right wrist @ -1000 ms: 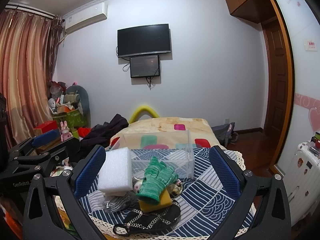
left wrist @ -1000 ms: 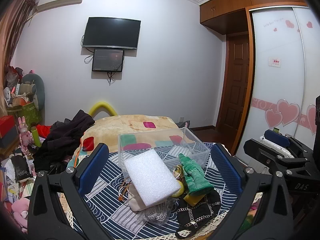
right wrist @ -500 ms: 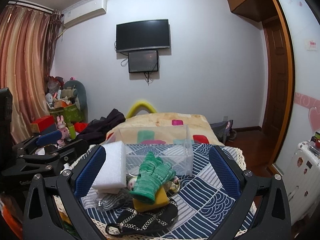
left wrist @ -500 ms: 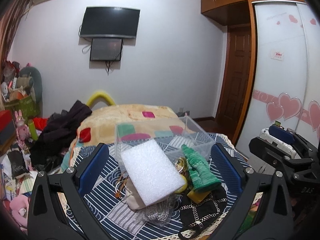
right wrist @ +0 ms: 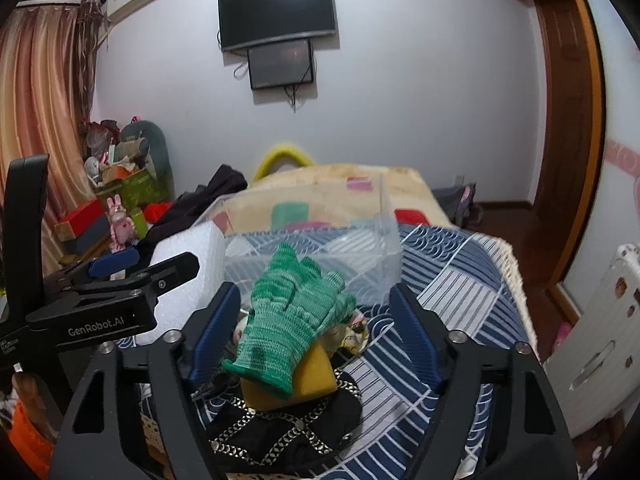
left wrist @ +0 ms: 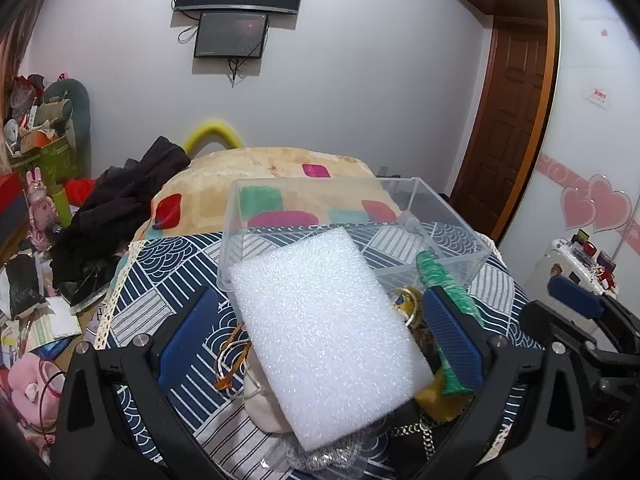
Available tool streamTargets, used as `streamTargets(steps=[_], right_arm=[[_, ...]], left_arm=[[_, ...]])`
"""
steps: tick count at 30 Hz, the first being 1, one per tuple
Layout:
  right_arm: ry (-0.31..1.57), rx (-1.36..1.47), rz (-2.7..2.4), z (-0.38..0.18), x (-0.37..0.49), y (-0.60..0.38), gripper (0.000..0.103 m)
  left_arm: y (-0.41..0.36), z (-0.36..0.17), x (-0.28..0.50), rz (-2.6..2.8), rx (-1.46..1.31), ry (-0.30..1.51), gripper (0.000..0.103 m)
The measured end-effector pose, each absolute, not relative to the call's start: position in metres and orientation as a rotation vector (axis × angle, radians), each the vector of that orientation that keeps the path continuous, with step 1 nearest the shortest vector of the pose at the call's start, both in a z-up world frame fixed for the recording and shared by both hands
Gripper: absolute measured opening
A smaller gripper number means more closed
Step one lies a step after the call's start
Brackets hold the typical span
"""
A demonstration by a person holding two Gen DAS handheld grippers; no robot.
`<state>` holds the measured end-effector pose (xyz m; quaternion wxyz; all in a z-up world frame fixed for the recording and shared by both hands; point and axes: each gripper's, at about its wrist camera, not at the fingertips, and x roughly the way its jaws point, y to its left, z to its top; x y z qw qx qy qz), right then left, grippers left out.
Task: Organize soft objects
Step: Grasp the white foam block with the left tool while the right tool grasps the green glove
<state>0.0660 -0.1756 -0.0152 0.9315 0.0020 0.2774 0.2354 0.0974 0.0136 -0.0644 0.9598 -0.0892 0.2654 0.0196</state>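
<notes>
The left gripper (left wrist: pixel 320 336), jaws apart, straddles the white foam block (left wrist: pixel 326 332), whose long axis runs near-right to far-left toward the clear bin (left wrist: pixel 356 224); the right gripper (right wrist: pixel 316 336), also apart, frames the green glove (right wrist: pixel 292 320).

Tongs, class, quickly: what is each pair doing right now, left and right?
Left tongs: open, straddling the white foam block, not yet closed on it.
Right tongs: open around the green glove, holding nothing.
</notes>
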Motion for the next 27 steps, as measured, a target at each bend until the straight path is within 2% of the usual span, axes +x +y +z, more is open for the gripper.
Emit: streamTargets(steps=[6,11,16,18,20,27], right_arm=[[0.628,-0.002,0.528,-0.026,0.074,-0.164,0.060],[0.658,-0.039,0.547,-0.034,0.074,-0.159,0.056],[0.711,-0.037,0.573,-0.043,0.082,-0.157,0.037],[0.727,-0.028,0.583,-0.045,0.085,-0.157,0.023],[0.737,-0.016,0.589,-0.046,0.087,-0.159,0.014],[0.671,-0.010,0.563,-0.031,0.077,-0.167,0.009]], left_arm=[[0.011,-0.082,0.110,0.039,-0.165,0.593,0.103],[0.010,-0.093,0.109,0.015,-0.159,0.620,0.103],[0.010,-0.093,0.103,-0.005,-0.160,0.609,0.100],[0.011,-0.092,0.102,-0.011,-0.163,0.605,0.099],[0.011,-0.090,0.100,-0.013,-0.163,0.597,0.099],[0.012,-0.074,0.087,-0.014,-0.162,0.538,0.099]])
